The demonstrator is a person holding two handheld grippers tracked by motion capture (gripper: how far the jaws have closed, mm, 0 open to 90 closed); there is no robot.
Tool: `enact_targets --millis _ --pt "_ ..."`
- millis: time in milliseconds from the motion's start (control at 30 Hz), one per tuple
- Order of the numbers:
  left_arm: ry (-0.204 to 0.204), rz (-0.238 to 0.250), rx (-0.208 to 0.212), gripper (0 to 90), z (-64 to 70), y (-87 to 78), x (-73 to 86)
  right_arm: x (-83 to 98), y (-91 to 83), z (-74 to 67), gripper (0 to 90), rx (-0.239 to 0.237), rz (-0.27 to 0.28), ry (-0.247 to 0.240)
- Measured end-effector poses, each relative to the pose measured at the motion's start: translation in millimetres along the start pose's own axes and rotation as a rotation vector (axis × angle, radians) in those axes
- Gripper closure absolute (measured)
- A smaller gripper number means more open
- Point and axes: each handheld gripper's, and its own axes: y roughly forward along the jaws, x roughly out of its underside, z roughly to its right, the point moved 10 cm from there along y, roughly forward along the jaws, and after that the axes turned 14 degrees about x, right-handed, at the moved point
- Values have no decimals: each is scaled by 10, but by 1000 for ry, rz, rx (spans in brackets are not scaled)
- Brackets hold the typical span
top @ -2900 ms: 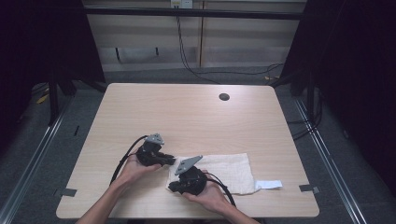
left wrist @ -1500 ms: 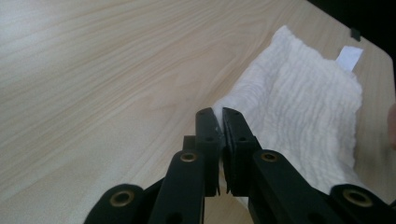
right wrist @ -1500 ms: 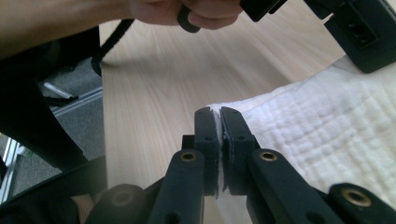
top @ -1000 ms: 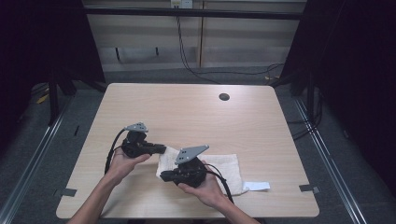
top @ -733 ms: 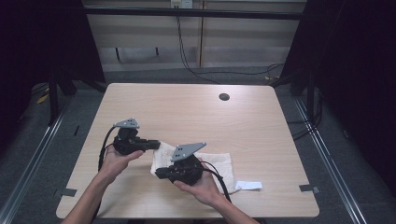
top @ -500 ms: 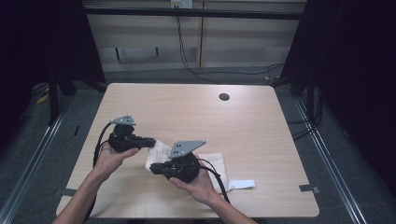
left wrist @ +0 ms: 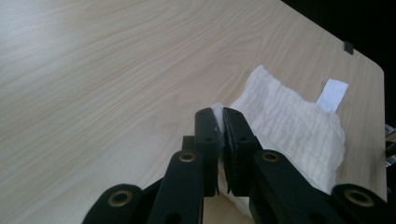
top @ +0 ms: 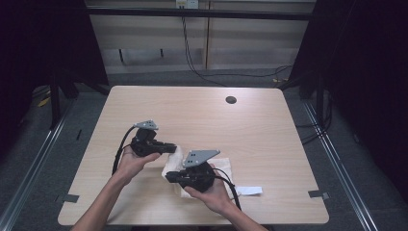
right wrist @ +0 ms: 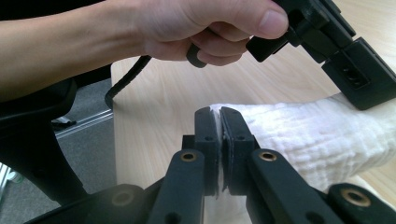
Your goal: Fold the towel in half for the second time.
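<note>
A white cloth (top: 222, 167) lies on the table's near side with its left end lifted. My left gripper (top: 174, 148) is shut on that end's far corner, seen between the jaws as a cloth edge (left wrist: 218, 111). My right gripper (top: 168, 176) is shut on the near corner (right wrist: 217, 111). In the left gripper view the rest of the cloth (left wrist: 289, 126) trails away flat on the wood. The right gripper view has the cloth (right wrist: 303, 135) stretching right toward the left gripper's black body (right wrist: 350, 60), held by a hand.
A small white label (top: 250, 191) lies on the table (top: 216, 125) just right of the cloth, near the front edge. A dark round hole (top: 231, 100) sits at the back right. Black cables trail from both grippers toward the person.
Over the last seconds both grippers dragged the cloth and its label leftward. In the last half second the left gripper shifted back to the right, closer to the right gripper.
</note>
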Motion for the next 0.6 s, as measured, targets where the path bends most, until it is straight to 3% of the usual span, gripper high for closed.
enact_targets --millis 100,333,600 --pt "1 1 8 855 30 79 -56 15 -79 61 862 12 8 11" --pt "7 -32 19 856 26 303 -54 197 -146 174 861 33 -30 38" --pt "14 -26 32 858 68 376 -130 260 -245 264 861 42 -40 53"
